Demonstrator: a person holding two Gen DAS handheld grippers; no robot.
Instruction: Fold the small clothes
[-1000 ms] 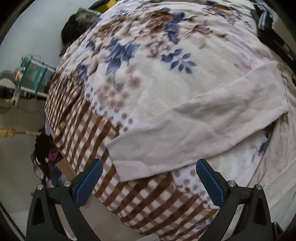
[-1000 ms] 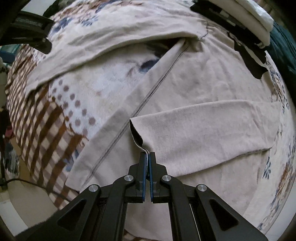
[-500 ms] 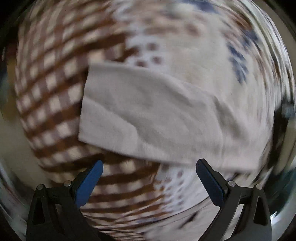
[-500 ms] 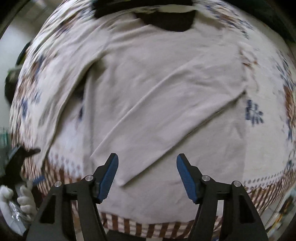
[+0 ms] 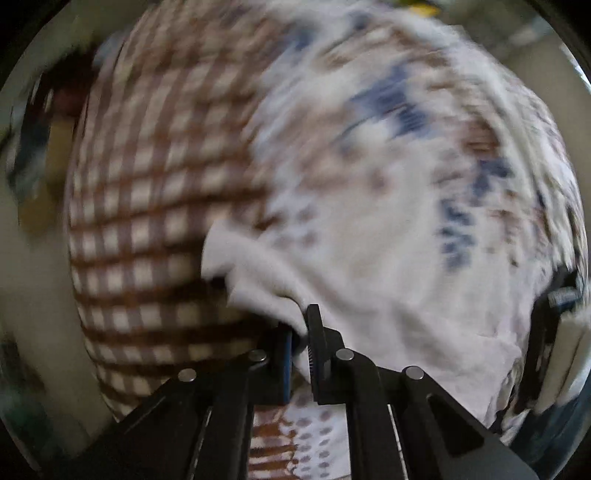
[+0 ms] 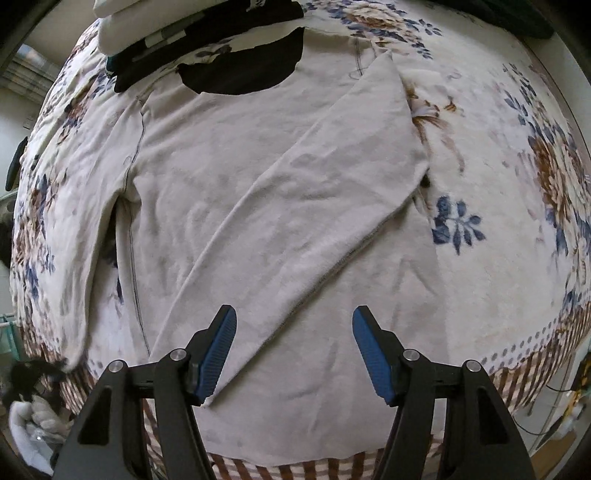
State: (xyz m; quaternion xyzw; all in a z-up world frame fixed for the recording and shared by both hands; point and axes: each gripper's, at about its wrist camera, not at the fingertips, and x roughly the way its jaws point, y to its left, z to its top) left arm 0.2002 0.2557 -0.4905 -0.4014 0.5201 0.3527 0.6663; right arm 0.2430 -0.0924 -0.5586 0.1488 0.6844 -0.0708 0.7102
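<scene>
On the patterned blanket, left wrist view: the left gripper is clenched on the cuff of the shirt's outstretched sleeve, which runs rightward toward the shirt body; heavy blur. Right wrist view: the right gripper hangs released over the beige shirt, whose other sleeve lies folded diagonally across it. The left hand alone holds the remaining sleeve.

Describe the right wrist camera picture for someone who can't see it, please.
A beige long-sleeved top lies flat on a floral blanket, one sleeve folded diagonally across its front. The right gripper hovers open over the lower end of that sleeve, blue pads apart, holding nothing. Folded dark and white clothes are stacked at the far edge.
</scene>
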